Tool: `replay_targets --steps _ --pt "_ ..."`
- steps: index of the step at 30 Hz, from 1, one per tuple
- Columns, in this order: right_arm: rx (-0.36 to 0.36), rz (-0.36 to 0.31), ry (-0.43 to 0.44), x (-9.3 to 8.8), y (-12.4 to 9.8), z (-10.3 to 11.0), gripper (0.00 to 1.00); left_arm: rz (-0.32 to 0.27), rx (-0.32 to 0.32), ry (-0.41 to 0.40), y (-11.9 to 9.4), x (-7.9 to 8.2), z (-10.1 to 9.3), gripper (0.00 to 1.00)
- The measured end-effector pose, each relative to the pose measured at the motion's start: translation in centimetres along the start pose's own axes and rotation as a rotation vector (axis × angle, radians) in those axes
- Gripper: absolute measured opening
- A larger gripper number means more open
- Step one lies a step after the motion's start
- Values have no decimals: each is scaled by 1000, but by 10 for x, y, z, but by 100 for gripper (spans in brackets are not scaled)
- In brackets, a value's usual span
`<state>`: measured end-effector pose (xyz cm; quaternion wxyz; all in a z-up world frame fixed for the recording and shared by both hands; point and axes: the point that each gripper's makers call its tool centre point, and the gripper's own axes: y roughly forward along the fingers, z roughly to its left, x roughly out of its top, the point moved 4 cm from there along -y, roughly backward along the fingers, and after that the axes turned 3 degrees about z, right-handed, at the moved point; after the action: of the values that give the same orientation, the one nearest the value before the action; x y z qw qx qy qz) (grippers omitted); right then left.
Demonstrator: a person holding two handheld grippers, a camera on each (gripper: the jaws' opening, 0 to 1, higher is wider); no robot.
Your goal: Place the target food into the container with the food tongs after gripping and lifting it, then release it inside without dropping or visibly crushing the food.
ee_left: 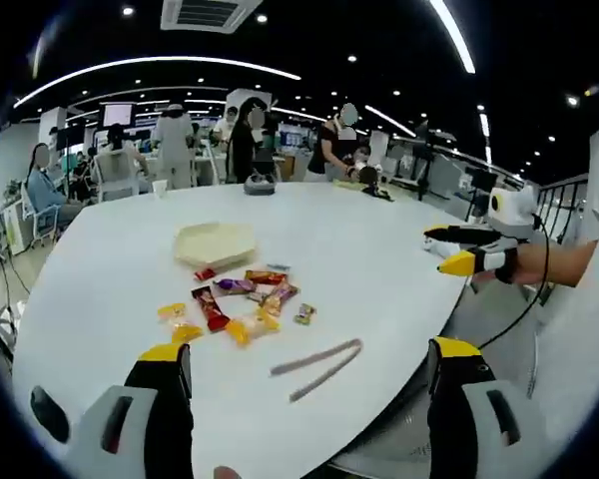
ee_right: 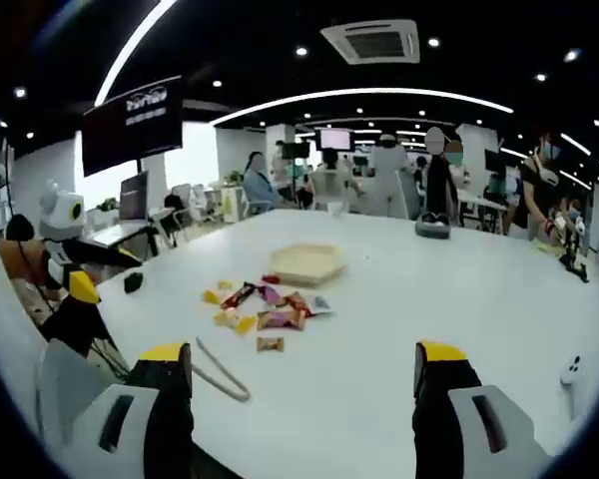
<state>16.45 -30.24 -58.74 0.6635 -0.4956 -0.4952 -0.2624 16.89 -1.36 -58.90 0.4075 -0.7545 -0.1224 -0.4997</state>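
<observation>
Several wrapped snacks [ee_left: 242,302] lie scattered on the white round table [ee_left: 359,239], just in front of a pale yellow, shallow container [ee_left: 215,243]. Grey food tongs [ee_left: 315,368] rest flat on the table near its front edge. My left gripper [ee_left: 309,367] hovers open over the tongs with nothing between its jaws. My right gripper [ee_left: 441,250] hangs open off the table's right edge. In the right gripper view the snacks [ee_right: 265,305], container [ee_right: 306,262] and tongs [ee_right: 221,374] lie ahead, my right gripper [ee_right: 301,367] is open and holds nothing, and the left gripper [ee_right: 102,269] is at the left.
Several people sit and stand at desks beyond the table. A dark object [ee_left: 260,185] and a white cup [ee_left: 160,188] stand on the far edge. A small white device [ee_right: 571,371] lies at the right. The table's front edge [ee_left: 399,419] curves close to my jaws.
</observation>
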Motion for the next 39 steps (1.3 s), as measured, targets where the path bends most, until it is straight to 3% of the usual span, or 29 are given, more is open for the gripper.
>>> replay_targets --steps 15,25,33,39 --pt "6 13 -10 -2 -1 5 93 40 -10 7 -1 -9 -1 99" --pt "23 10 -26 0 -1 11 93 22 2 19 -9 -11 -3 99" --pt "30 11 -13 -5 -2 11 93 60 0 38 -7 -14 -6 99" --pt "33 18 -18 -5 -2 11 92 48 -5 31 -7 -13 -8 99"
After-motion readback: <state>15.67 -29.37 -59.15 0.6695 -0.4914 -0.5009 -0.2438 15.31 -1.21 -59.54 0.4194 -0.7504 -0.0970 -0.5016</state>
